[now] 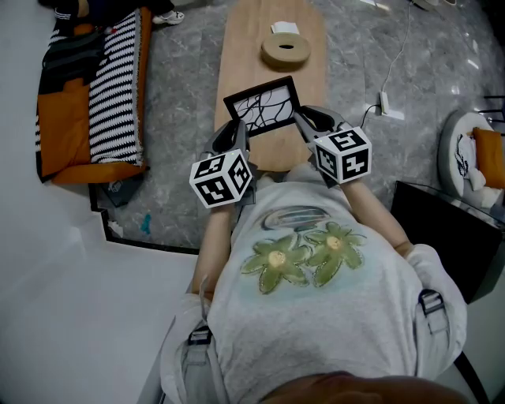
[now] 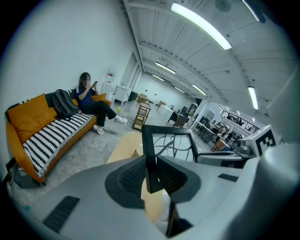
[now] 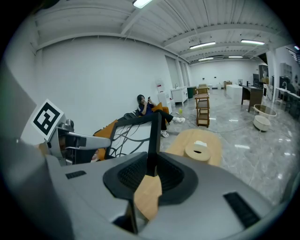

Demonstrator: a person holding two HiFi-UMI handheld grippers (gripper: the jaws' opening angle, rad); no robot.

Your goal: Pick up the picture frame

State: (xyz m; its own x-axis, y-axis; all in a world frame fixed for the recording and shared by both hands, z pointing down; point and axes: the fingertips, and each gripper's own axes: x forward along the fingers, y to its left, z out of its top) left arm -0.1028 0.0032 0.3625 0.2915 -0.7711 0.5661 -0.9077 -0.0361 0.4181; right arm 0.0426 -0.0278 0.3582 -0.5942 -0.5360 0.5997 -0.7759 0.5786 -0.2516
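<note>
Head view shows left claw (image 1: pixel 238 132) and right claw (image 1: pixel 302 118) pinching opposite edges of picture frame (image 1: pixel 263 106) over near end of table (image 1: pixel 272 24). Gripper views add a seated person (image 2: pixel 89 98). Frame has a black border, white print, black squiggles.

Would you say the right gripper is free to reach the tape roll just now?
Probably not: the right gripper is clamped on the picture frame by its edge, and the frame stands between it and the tape roll.

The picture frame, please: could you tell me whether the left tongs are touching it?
Touching. The left gripper view shows the left tongs closed on the picture frame at its black side edge, with no gap on either side.
</note>
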